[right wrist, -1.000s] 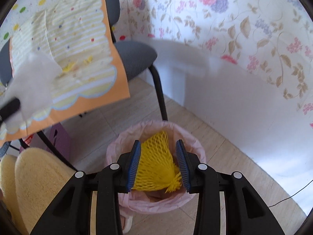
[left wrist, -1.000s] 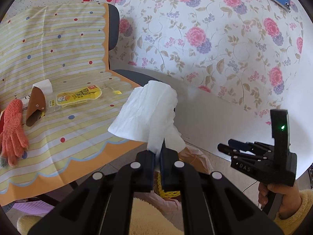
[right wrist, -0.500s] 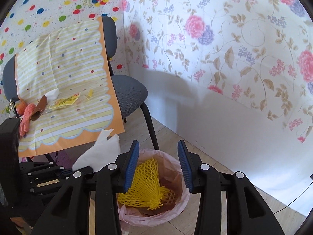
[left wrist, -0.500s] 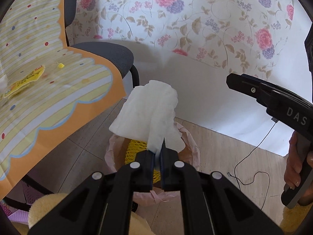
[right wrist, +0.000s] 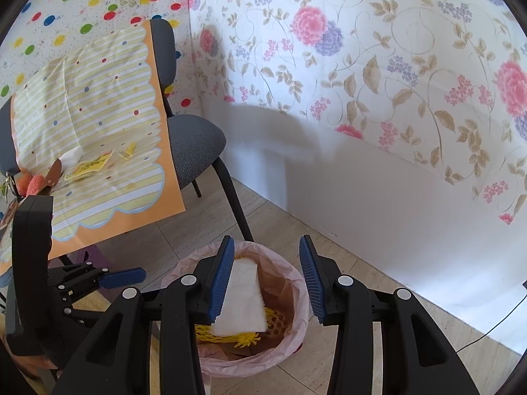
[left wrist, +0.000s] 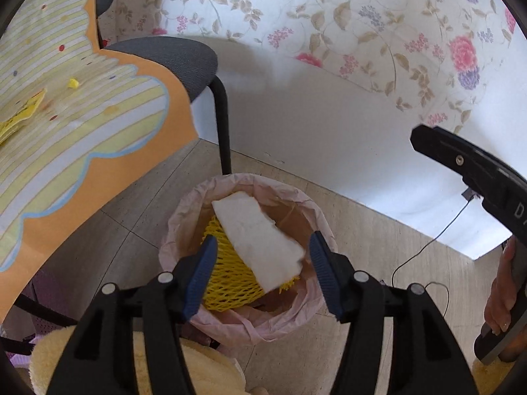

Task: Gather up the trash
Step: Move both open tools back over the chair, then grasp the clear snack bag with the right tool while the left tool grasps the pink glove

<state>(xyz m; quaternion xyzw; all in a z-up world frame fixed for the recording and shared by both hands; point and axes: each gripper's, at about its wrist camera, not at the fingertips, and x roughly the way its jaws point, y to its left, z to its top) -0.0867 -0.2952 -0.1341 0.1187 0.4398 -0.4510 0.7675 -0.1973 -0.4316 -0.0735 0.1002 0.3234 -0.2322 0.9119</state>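
The white tissue [left wrist: 258,242] lies inside the pink-lined bin [left wrist: 184,210], resting on the yellow foam net [left wrist: 227,283] already there; in both views it sits below the blue pads and touches neither gripper. The left gripper [left wrist: 263,270] hangs directly over the bin mouth. Its jaws have just been opening and stand spread, with nothing pressed between them, which fits a release made above the bin so the tissue would fall in. The right gripper [right wrist: 266,276] is also over the bin, jaws apart and empty. The bin stands on the floor beside the front leg of the grey chair [right wrist: 194,151], close to the mess and within reach of both hands.

More litter appears to remain on the striped cloth [right wrist: 98,105] draped over the chair: a yellow packet [right wrist: 87,166] and a small yellow scrap [right wrist: 128,153]. An orange glove [right wrist: 34,182] and a brown item beside it lie at the cloth's edge, partly hidden by the left gripper's body. The bin's lower contents are covered by net and tissue. The right hand [left wrist: 504,293] is cut off at the frame edge.
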